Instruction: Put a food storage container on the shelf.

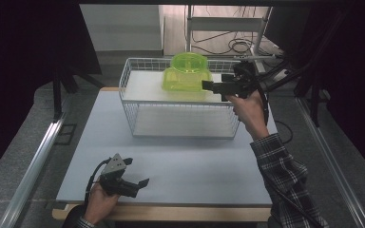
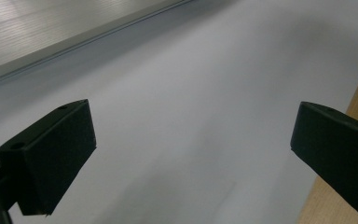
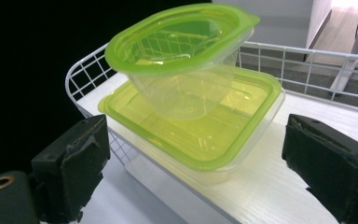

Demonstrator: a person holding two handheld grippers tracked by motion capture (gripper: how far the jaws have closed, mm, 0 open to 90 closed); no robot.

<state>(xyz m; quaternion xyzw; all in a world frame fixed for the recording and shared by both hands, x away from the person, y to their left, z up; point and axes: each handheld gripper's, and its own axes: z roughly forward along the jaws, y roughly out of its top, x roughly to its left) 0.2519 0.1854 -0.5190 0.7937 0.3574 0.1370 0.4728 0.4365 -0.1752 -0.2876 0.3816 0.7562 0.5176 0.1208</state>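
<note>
The right gripper [image 3: 193,154] stands with its jaws wide apart, nothing between the pads; the two containers lie just beyond its tips, apart from them. In the high view the right gripper [image 1: 208,86] reaches in level over the shelf of the wire basket [image 1: 129,85], its tips just beside the lower box.

The square container [image 3: 223,135] is a shallow, clear plastic box with a bright green lid, sitting flat on the white shelf [image 3: 270,186] inside the basket. On its lid rests the round container [image 3: 182,56], a deeper clear tub with a green lid, tilted so its top faces partly toward the camera.

Well apart, near the table's front edge, the left gripper [image 1: 135,179] is held in a hand, its jaws likewise spread wide over the bare grey table [image 2: 205,93].
</note>
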